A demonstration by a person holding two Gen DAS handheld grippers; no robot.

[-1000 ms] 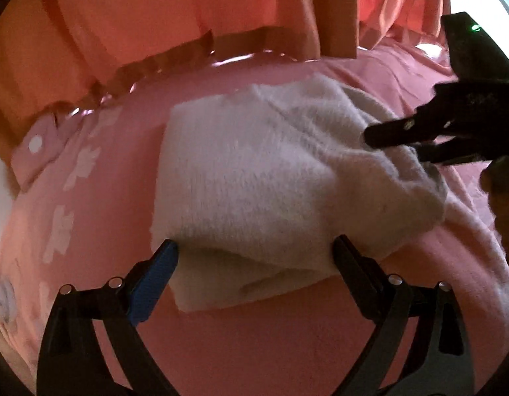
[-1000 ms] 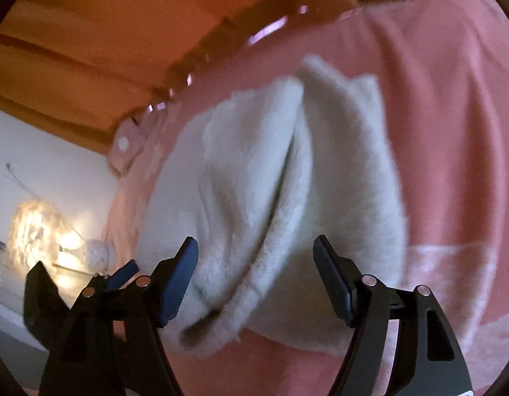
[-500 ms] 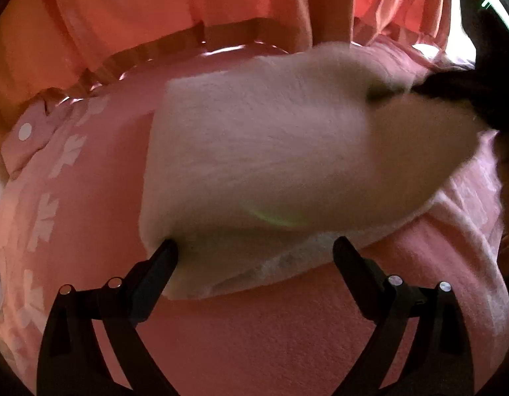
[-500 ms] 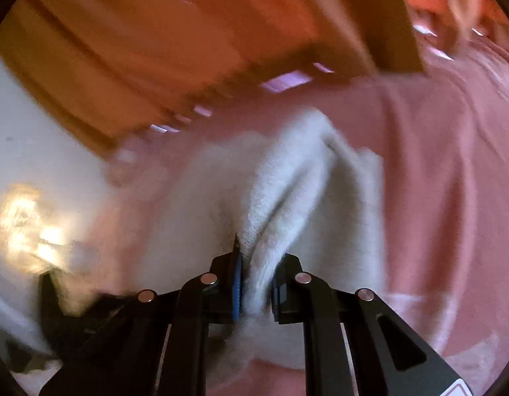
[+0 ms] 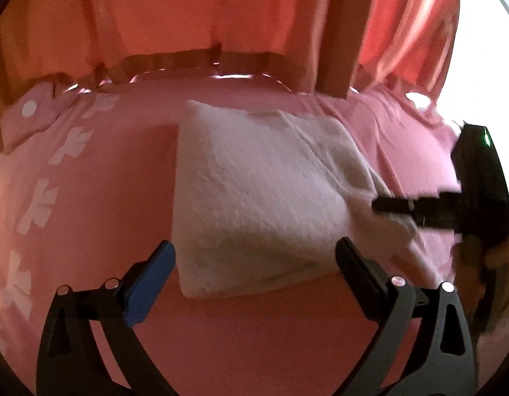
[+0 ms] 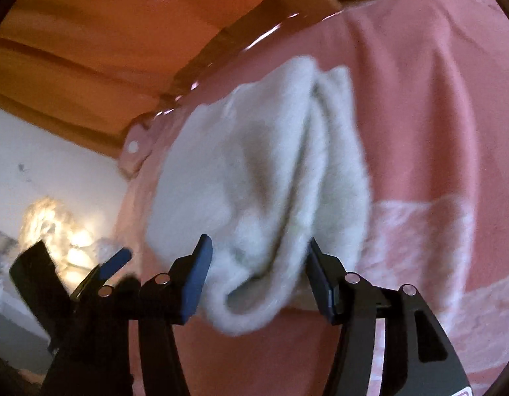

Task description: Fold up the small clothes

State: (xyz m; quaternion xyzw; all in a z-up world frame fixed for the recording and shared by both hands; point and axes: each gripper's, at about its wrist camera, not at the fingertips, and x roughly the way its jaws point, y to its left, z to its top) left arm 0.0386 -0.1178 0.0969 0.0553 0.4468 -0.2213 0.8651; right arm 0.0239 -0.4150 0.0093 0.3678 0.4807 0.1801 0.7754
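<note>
On pink blanket [image 5: 241,346]: white cloth [image 5: 254,198] folded | L jaws spread | R jaws opening, astride cloth edge

The white garment [image 5: 254,198] before me is thick, fuzzy knit cloth, matt and nubbly. It lies on a soft pink fleece blanket [image 5: 122,171], also matt. My left gripper [image 5: 254,264] looks like matt black plastic with a smooth blue pad.

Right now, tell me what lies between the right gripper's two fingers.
The near folded end of the white cloth lies between the opening right gripper fingers, in the right wrist view.
</note>
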